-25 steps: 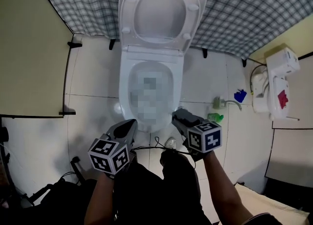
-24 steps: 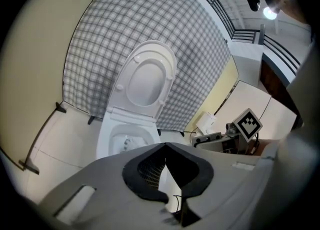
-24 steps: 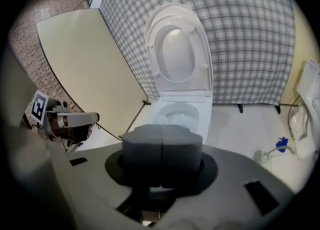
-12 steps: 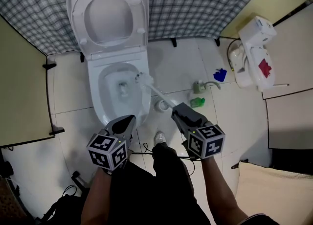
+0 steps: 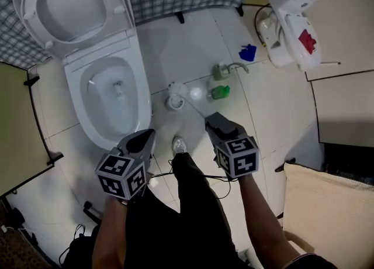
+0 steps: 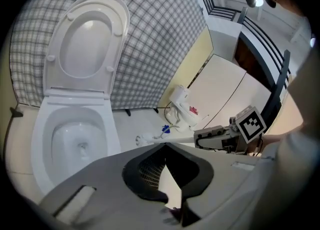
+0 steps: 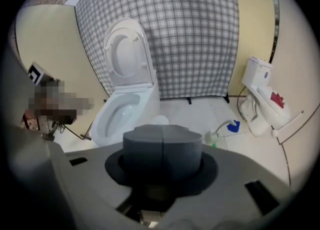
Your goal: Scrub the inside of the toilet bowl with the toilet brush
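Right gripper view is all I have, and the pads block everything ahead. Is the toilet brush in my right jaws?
Observer: Yes. The left gripper view shows the toilet brush handle running out of the right gripper, with the jaws closed on it.
Operator: Bristles in the bowl?
Observer: No. In the head view the brush head is outside the toilet bowl, beside it at a white holder. I can't tell whether it is seated in the holder.
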Motion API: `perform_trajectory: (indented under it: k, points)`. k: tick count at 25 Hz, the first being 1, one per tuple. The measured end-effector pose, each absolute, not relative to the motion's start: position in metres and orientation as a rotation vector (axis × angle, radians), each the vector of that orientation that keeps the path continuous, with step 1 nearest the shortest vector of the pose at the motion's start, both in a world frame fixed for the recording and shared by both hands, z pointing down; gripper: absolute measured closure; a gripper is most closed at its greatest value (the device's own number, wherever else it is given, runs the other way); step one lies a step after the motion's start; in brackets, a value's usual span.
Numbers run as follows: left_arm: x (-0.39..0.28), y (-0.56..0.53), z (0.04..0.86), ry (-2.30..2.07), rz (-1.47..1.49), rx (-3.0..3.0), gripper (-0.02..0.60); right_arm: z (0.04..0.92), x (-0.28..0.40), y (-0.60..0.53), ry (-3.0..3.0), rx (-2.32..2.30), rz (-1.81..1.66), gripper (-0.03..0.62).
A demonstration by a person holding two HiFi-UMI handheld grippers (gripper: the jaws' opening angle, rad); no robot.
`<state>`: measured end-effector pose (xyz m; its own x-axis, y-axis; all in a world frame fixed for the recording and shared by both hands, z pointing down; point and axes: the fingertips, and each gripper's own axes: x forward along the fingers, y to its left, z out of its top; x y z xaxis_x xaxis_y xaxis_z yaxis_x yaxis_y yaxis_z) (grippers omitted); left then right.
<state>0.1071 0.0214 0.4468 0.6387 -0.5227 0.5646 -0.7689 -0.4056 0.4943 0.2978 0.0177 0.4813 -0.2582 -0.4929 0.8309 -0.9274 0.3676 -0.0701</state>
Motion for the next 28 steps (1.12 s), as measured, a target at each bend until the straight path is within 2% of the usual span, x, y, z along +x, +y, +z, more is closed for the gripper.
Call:
perform_trajectory:
  k: [15,28]
  points:
    - [0.129,0.004,0.558,-1.003,0.495,2.047,0.574,0.669,0.302,-0.024,-1.686,0.891,0.568,0.433]
    - [0.126,-0.001,0.585,-1.019,0.473,1.98,0.574,0.738,0.286,-0.047,-1.634,0.719,0.505,0.431]
